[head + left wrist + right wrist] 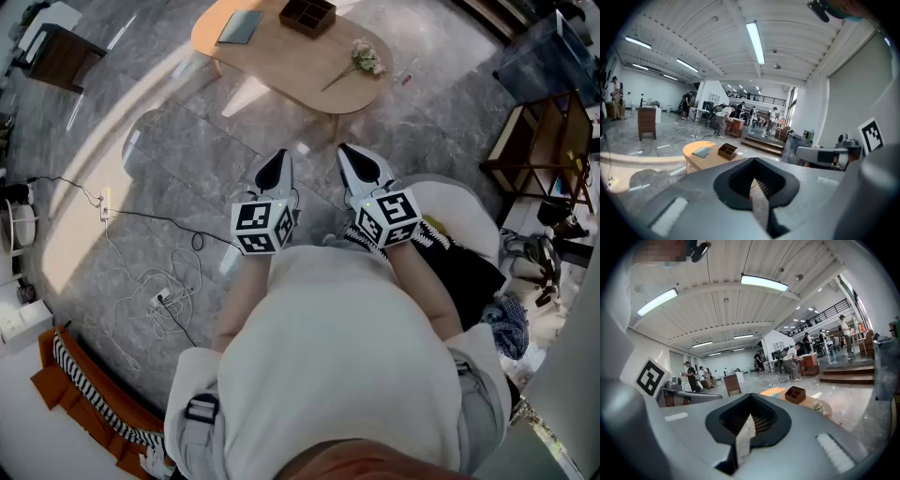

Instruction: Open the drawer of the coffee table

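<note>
Currently both tools sit close to the person's body, well short of the table [281,58]: the left gripper [277,159] and the right gripper [354,157] are side by side, aimed toward it, each clenched with its jaws pressed together on nothing. Between them and the table lies bare stone floor [187,141], with cables [159,281] off to the table's near left. The table is a low, rounded wooden piece on short legs. On its near right end lies a flower [362,58]; farther back sit a flat book [240,27] and a divided box [307,15] at the far edge. The drawer does not show in any view, so which side of the table carries it cannot be told; it is likely set under the top. It should be a stiff, fairly light wooden box that slides straight, perhaps sticking at first. A knob, or failing that the lower lip of its front, looks like the place to take hold, near the middle so it does not skew. A sharp tug could jolt the things on top.
</note>
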